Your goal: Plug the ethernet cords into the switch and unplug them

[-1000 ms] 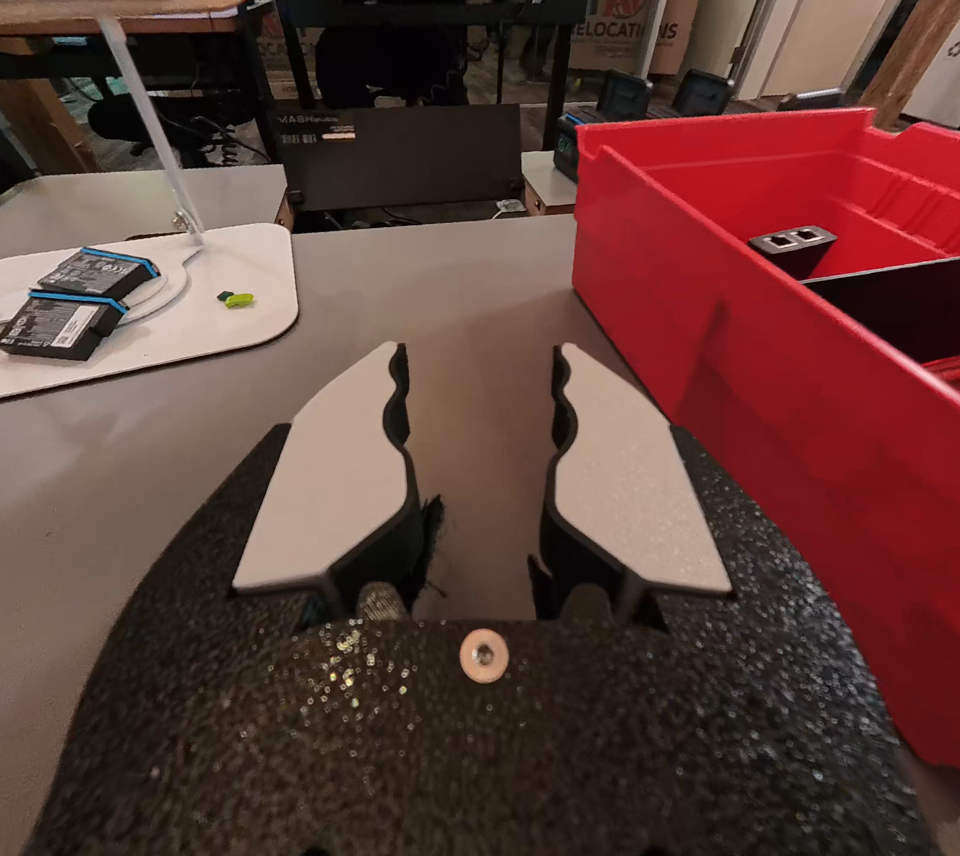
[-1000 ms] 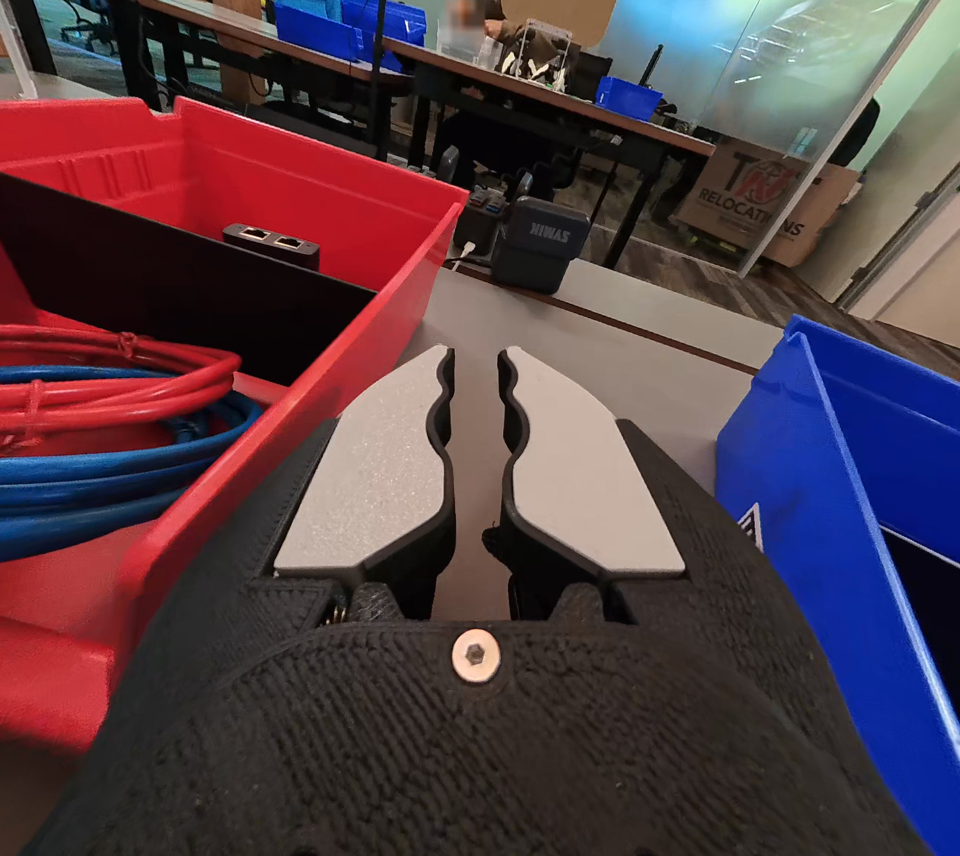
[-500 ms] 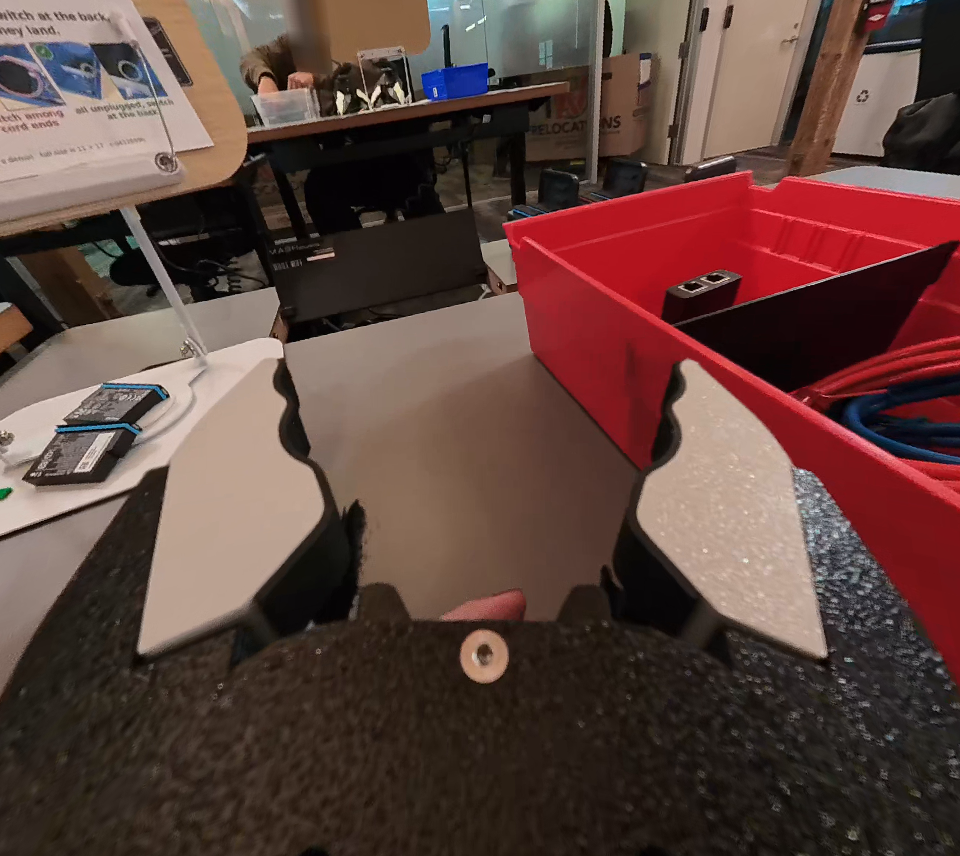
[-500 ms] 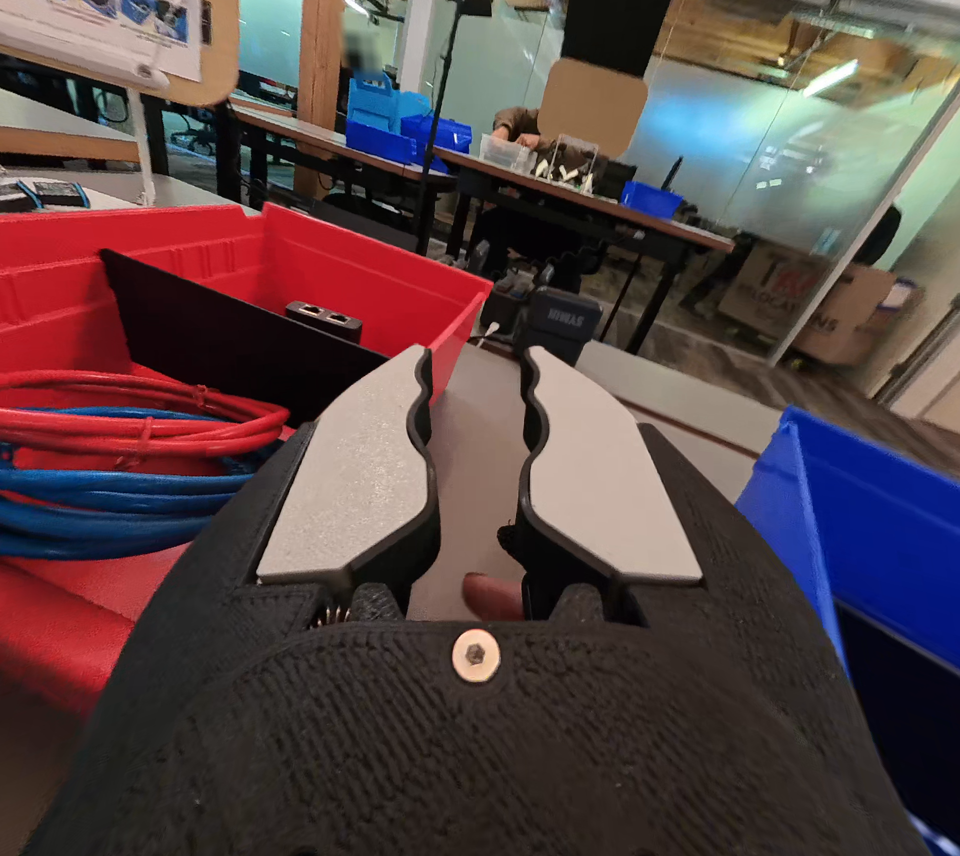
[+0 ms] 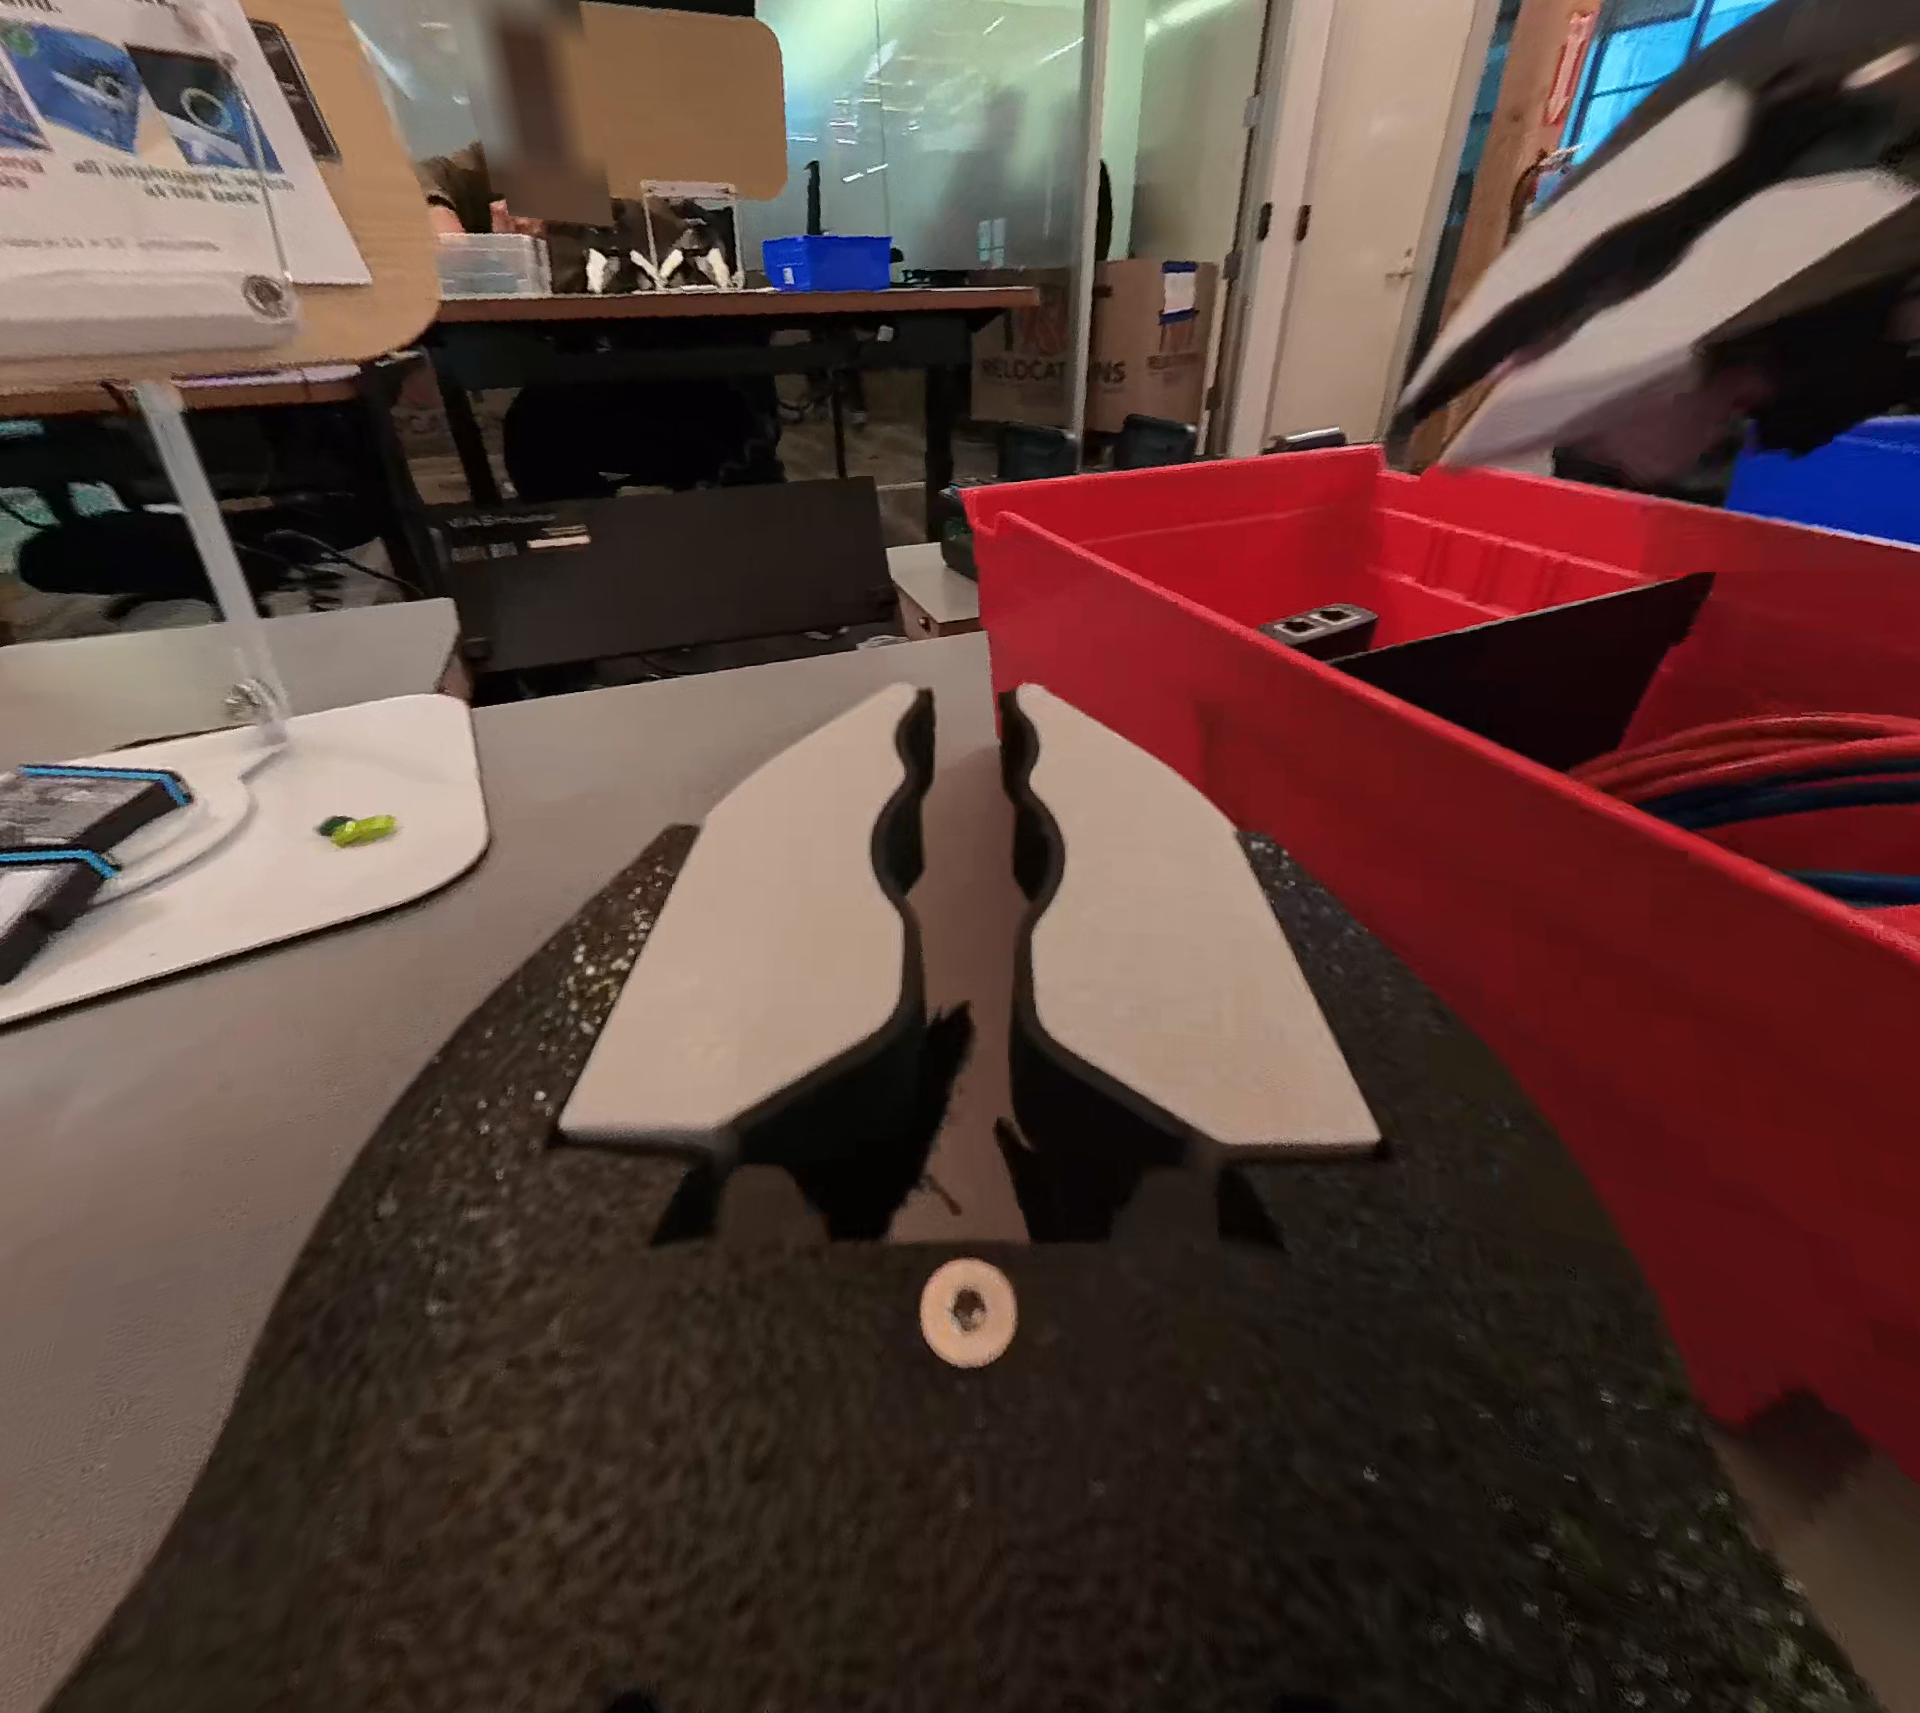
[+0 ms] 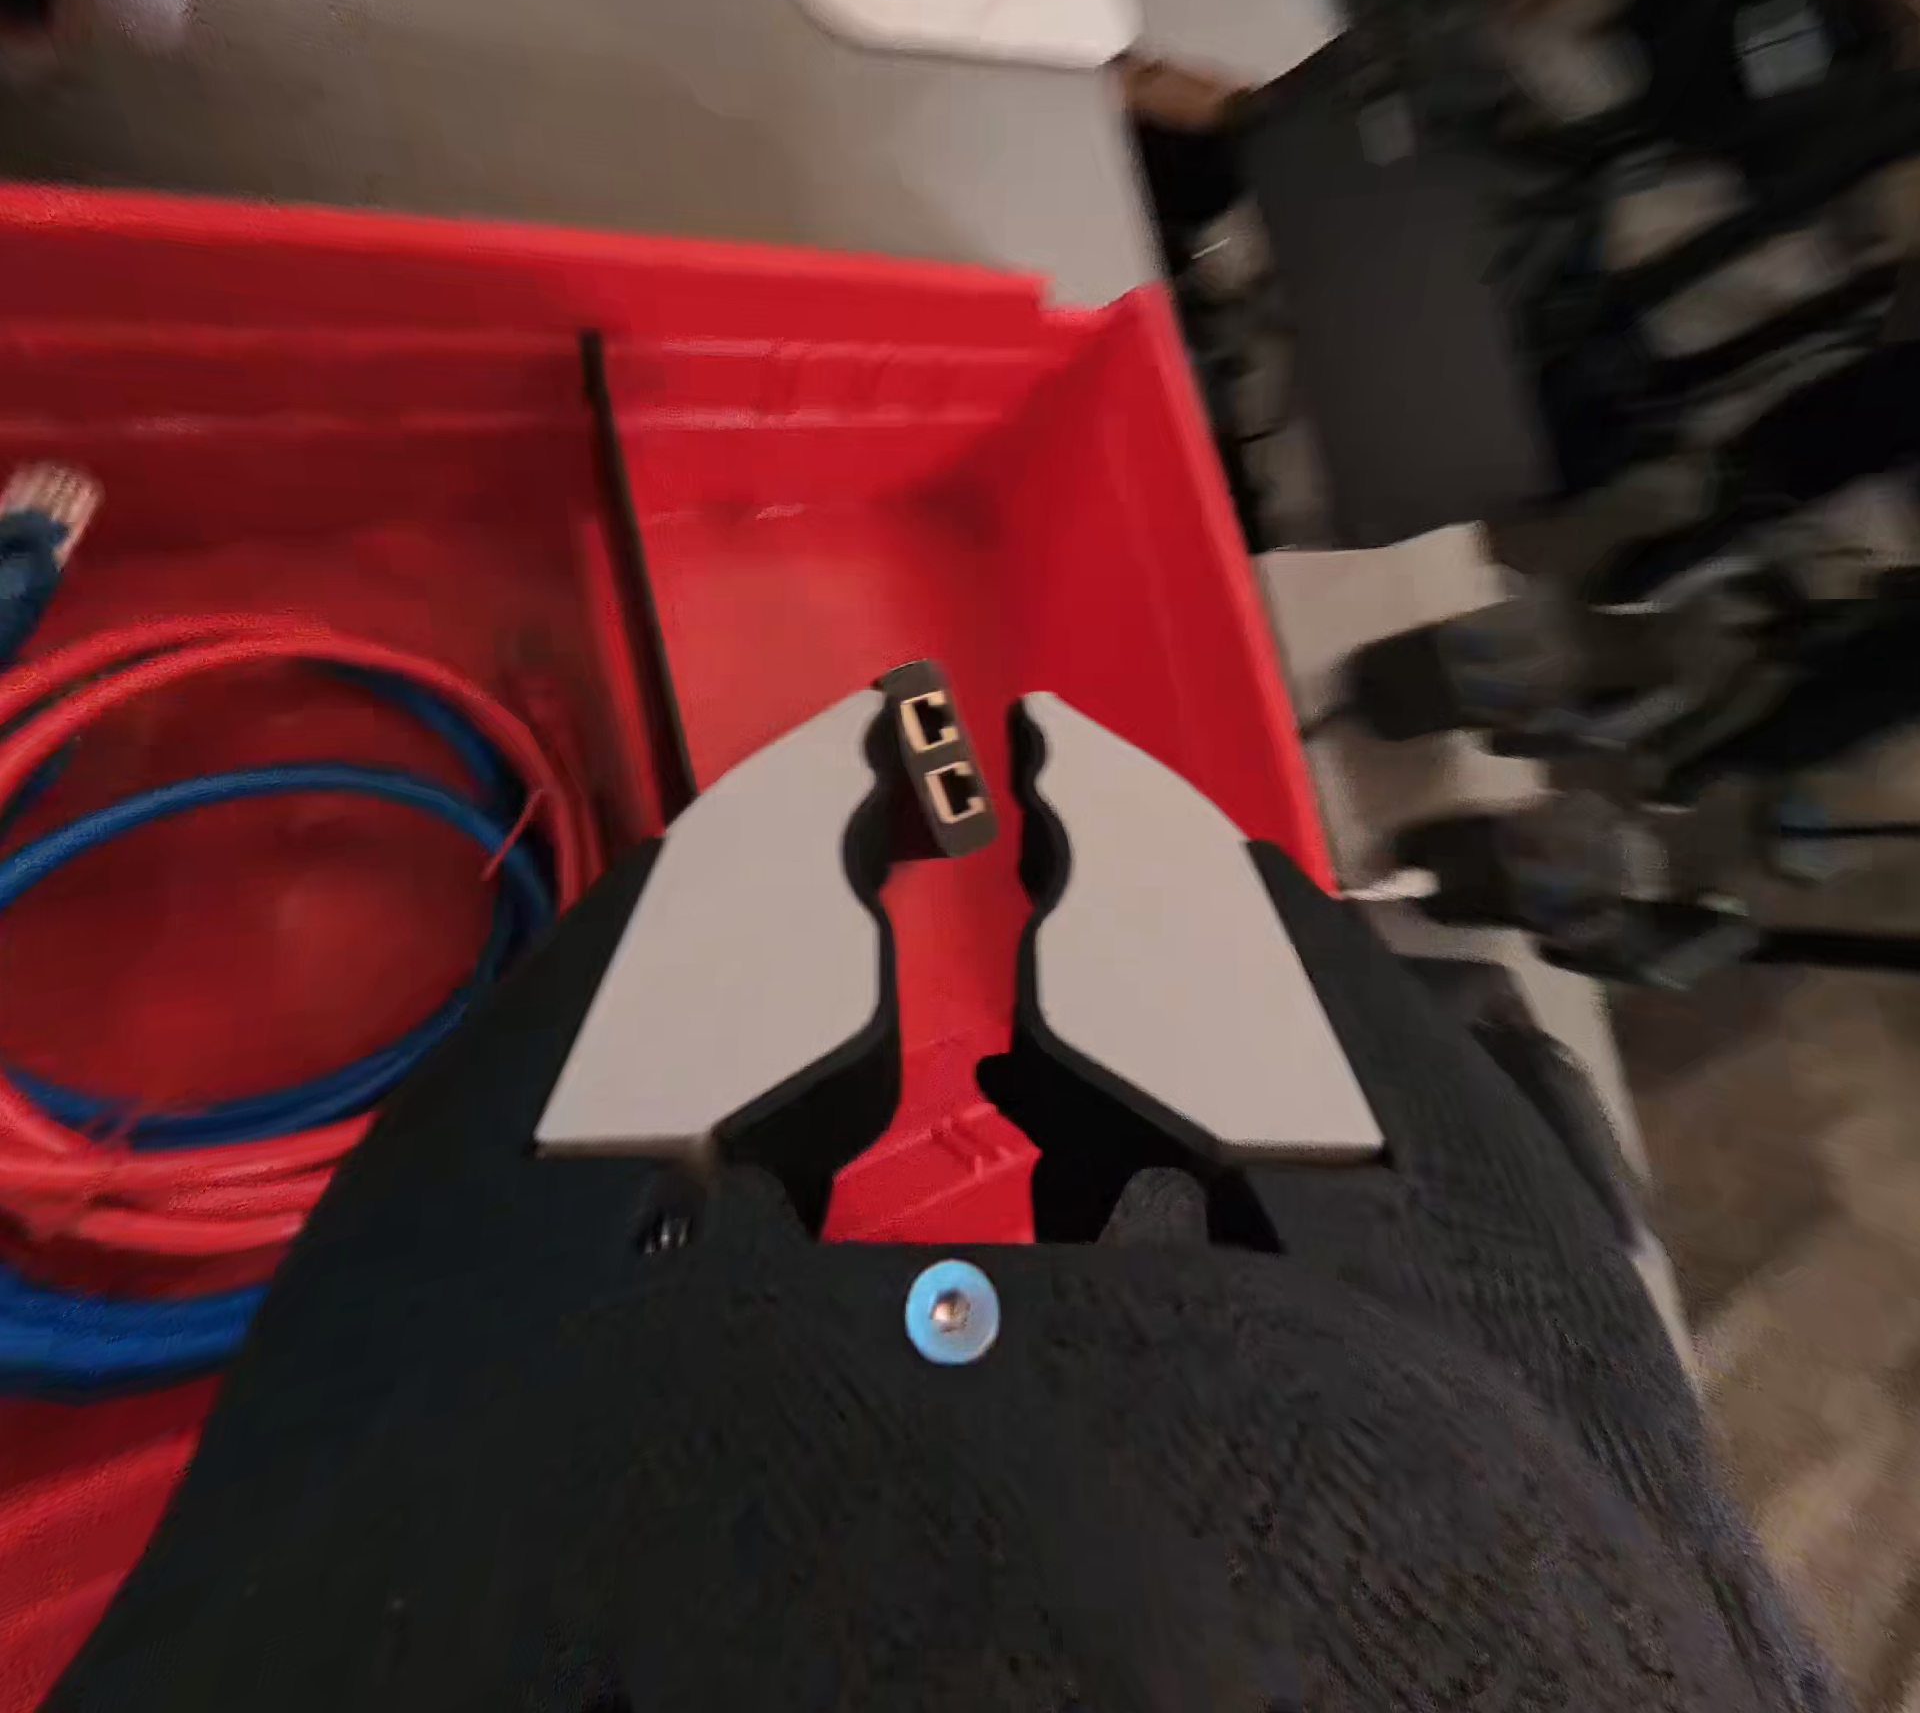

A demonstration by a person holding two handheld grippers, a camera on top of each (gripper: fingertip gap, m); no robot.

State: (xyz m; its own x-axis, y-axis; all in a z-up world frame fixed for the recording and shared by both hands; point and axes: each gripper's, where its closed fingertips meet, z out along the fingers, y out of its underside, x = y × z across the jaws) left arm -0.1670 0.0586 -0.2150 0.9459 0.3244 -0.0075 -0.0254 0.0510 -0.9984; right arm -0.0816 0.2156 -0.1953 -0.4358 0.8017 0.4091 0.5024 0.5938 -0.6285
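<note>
My right gripper (image 6: 943, 707) is open and empty. It points down into the far compartment of a red bin (image 6: 1143, 468), with its tips above and on either side of a small black adapter with two ports (image 6: 940, 770). A black divider (image 6: 623, 520) separates that compartment from coiled red and blue cables (image 6: 260, 790). My left gripper (image 5: 968, 707) is almost shut, with a narrow gap and nothing in it, low over the grey table beside the red bin (image 5: 1351, 832). The adapter (image 5: 1314, 624) and the blurred right gripper (image 5: 1434, 406) also show there.
A white stand base (image 5: 312, 832) to the left carries black batteries (image 5: 83, 801), a small green piece (image 5: 358, 827) and a sign board (image 5: 156, 53). A blue bin (image 5: 1829, 468) stands behind the red one. Black equipment (image 6: 1455, 313) lies beyond the table edge.
My left gripper opened wide, then closed to a narrow gap. My right gripper swung up and over the red bin, tilted down onto the adapter and opened a little.
</note>
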